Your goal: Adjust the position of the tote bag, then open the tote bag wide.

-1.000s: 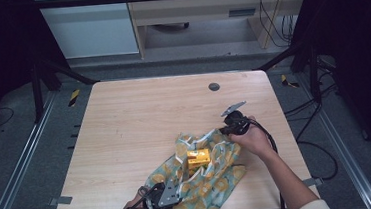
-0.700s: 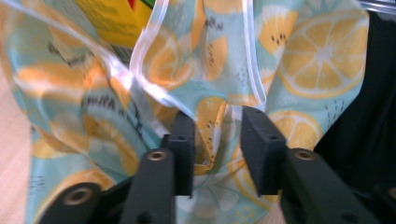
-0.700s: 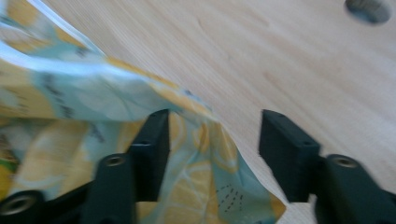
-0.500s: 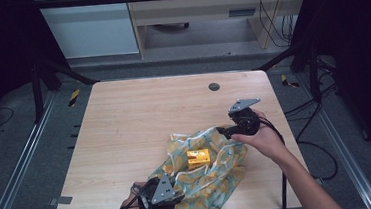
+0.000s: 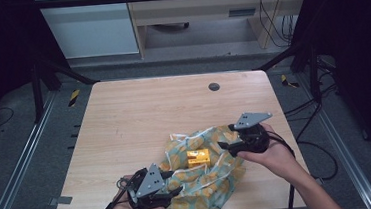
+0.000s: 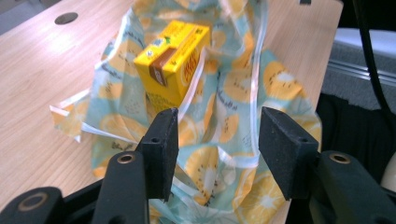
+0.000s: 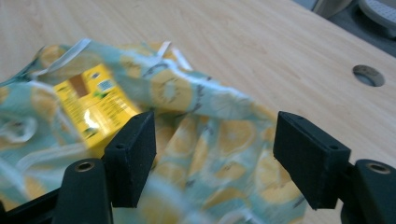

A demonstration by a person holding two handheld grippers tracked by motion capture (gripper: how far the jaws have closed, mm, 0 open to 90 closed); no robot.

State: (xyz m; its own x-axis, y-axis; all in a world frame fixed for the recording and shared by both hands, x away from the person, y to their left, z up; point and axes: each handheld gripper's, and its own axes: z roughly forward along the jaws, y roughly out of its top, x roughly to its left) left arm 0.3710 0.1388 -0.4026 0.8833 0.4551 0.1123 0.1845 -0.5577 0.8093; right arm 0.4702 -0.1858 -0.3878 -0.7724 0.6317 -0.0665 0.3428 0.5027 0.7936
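Both grippers stood open over the wooden table (image 5: 139,118), with nothing pinched between their jaws. At the near edge, the left gripper (image 5: 172,183) had just been opening, its pads apart above the lemon-print cloth (image 5: 214,182). On the far side of that cloth, the right gripper (image 5: 224,139) had its jaws spread wide, after closing slightly from their widest. Between the two grippers, a yellow carton (image 5: 198,157) lay on the crumpled cloth, free of both.
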